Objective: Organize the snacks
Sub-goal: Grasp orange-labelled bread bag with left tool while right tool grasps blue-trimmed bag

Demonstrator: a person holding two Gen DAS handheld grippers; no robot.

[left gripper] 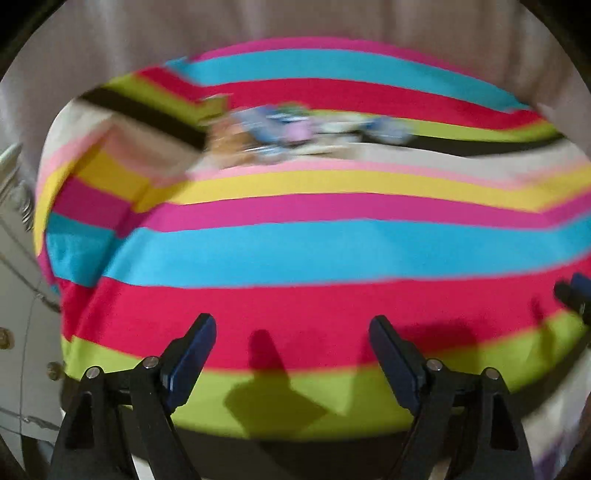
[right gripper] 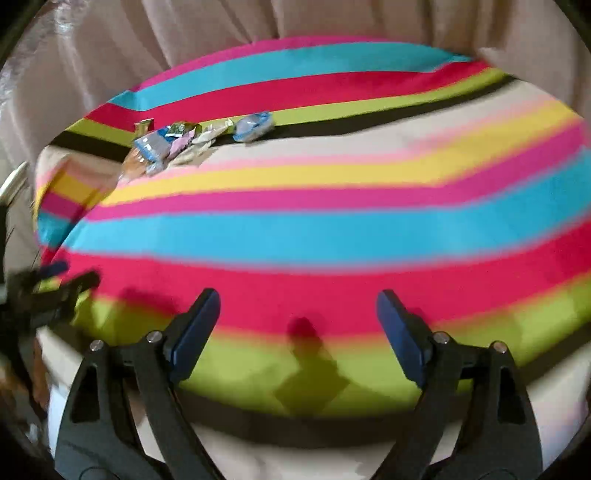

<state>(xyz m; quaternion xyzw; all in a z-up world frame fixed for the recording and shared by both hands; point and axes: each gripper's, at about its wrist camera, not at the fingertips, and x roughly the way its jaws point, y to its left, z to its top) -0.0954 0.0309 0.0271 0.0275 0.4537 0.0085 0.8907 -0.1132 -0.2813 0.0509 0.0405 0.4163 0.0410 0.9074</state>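
1. Left wrist view: the left claw (left gripper: 291, 332) stands wide open with nothing between its blue pads, low over the near edge of a striped cloth (left gripper: 314, 251) that covers what may be a bed or a bench; the blur leaves that unsure. The snacks (left gripper: 295, 129) lie in a loose row far across the cloth, well apart from the claw. The tip of the right claw (left gripper: 572, 291) shows at the right edge.

2. Right wrist view: the right claw (right gripper: 298, 306) is also wide open and empty, over the red and green stripes at the near side. Here the snacks (right gripper: 192, 140) are sharper: several small packets bunched together, with a blue one (right gripper: 253, 127) just beside the bunch at its right end. A pale curtain (right gripper: 221, 26) hangs behind. The left claw (right gripper: 55, 280) shows blurred at the left edge.

3. The step in hand, as I judge it, is the reach to the packets. To do it well, slow down before arriving, pick one packet at the edge of the bunch, such as the blue one, and close on its crimped end so the neighbours and the cloth stay out of the grip.
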